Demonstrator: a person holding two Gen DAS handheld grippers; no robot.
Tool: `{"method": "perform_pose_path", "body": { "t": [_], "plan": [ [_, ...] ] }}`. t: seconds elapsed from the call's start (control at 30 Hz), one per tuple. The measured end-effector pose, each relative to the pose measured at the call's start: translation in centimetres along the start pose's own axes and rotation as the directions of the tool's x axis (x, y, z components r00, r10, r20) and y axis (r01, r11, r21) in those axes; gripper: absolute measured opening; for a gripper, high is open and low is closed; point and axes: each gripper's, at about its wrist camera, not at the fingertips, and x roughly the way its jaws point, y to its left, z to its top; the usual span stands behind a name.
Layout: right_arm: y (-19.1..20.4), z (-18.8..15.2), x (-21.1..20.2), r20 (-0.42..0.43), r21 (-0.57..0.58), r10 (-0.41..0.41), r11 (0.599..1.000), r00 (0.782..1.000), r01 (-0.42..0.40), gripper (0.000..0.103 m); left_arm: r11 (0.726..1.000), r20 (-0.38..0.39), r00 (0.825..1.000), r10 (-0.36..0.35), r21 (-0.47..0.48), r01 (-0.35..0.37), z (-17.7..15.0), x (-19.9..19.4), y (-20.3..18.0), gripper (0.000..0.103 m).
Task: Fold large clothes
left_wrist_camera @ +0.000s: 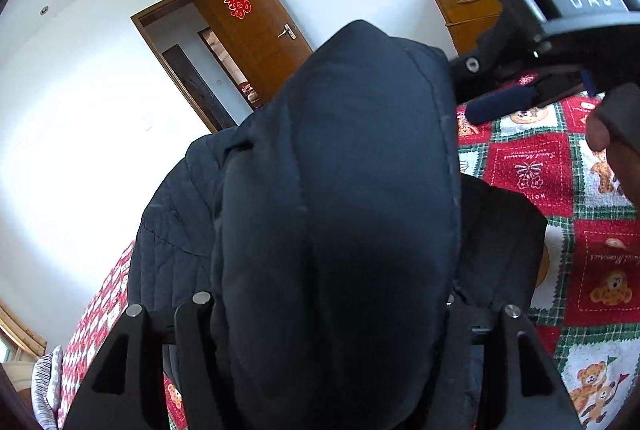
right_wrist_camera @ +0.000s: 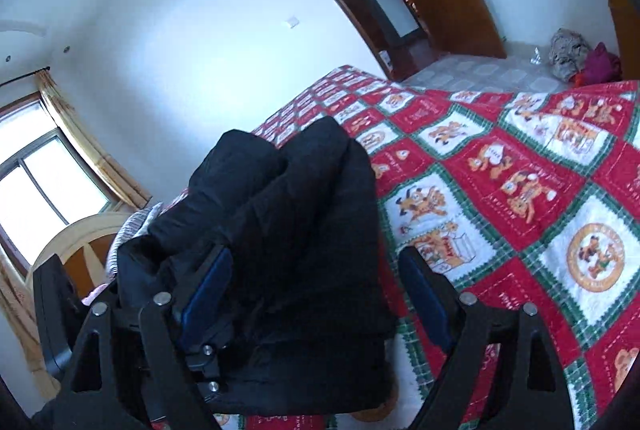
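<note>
A large dark padded jacket (left_wrist_camera: 340, 190) fills the left wrist view, bulging up between my left gripper's arms (left_wrist_camera: 328, 310); its fingertips are hidden by the fabric. In the right wrist view the same jacket (right_wrist_camera: 288, 214) lies bunched over the left blue-padded finger (right_wrist_camera: 208, 286) of my right gripper (right_wrist_camera: 316, 282); the right finger (right_wrist_camera: 424, 294) stands apart from the cloth, so the jaws are spread. The right gripper also shows in the left wrist view at the upper right (left_wrist_camera: 540, 70).
A red, white and green bear-patterned quilt (right_wrist_camera: 500, 190) covers the bed. A wooden door (left_wrist_camera: 252, 26) stands open in the white wall. A wooden dresser (left_wrist_camera: 468, 10) holds clothes. A window (right_wrist_camera: 36, 182) is at the left, and a clothes pile (right_wrist_camera: 576, 58) at the bed's far side.
</note>
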Motion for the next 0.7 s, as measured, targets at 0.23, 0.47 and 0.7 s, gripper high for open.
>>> {"method": "perform_pose_path", "body": {
  "t": [0.23, 0.47, 0.7],
  "plan": [
    [0.1, 1.1, -0.3, 0.038, -0.025, -0.059, 0.998, 0.998, 0.06, 0.091, 0.999, -0.003, 1.0, 0.018, 0.03, -0.018, -0.2, 0.7, -0.7, 0.066],
    [1.3, 1.7, 2.4, -0.076, -0.087, -0.026, 0.996, 0.997, 0.019, 0.092, 0.996, -0.011, 0.999, 0.039, 0.08, -0.038, -0.6, 1.3, -1.9, 0.068],
    [0.3, 0.4, 6.6, -0.307, -0.187, -0.167, 0.976, 0.937, 0.112, 0.083, 0.991, 0.021, 0.997, 0.079, 0.106, -0.081, -1.3, -1.1, -1.3, 0.075]
  ]
}}
